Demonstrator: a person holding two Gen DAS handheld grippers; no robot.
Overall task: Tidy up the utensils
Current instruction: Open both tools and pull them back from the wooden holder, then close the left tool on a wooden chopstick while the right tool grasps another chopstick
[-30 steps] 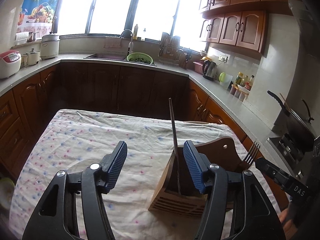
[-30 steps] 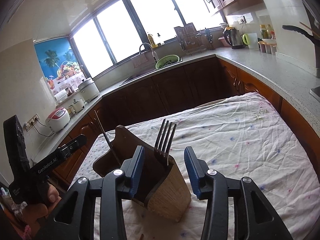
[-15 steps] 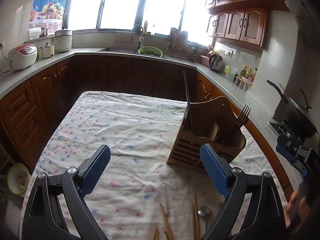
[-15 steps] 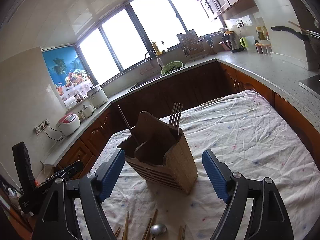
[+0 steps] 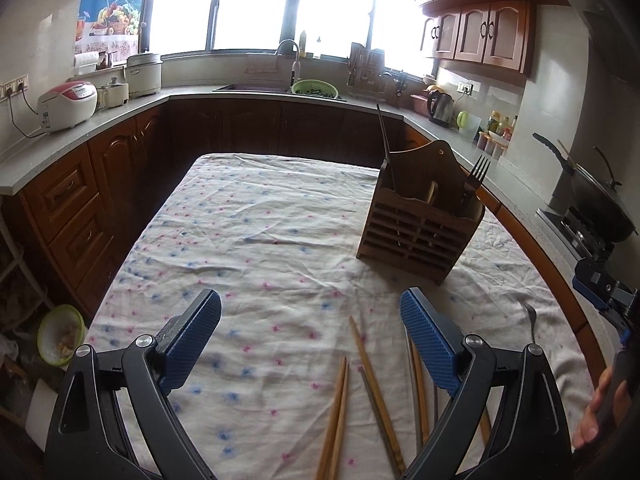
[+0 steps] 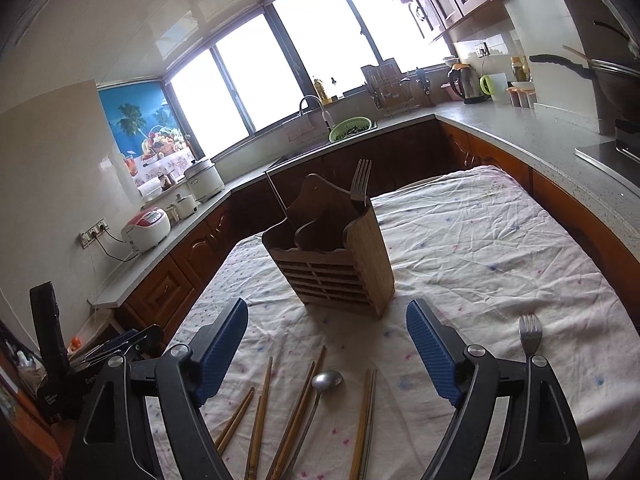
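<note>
A wooden utensil holder (image 5: 420,220) (image 6: 332,260) stands on the clothed table, holding a fork (image 5: 478,172) (image 6: 360,180) and a dark chopstick (image 5: 386,148). Several wooden chopsticks (image 5: 360,392) (image 6: 280,412), a metal spoon (image 6: 326,382) and a second fork (image 6: 530,336) lie loose on the cloth near the front edge. My left gripper (image 5: 310,336) is open and empty above the chopsticks. My right gripper (image 6: 326,348) is open and empty over the spoon.
The table carries a dotted white cloth (image 5: 260,240). Brown cabinets and a grey counter (image 5: 100,120) ring the table, with rice cookers (image 5: 68,104), a sink (image 5: 256,88), a kettle (image 5: 440,106) and a wok (image 5: 600,208) on the stove at right.
Both grippers have pulled back from the holder toward the table's front edge and opened wider. The loose chopsticks, spoon and second fork have come into view.
</note>
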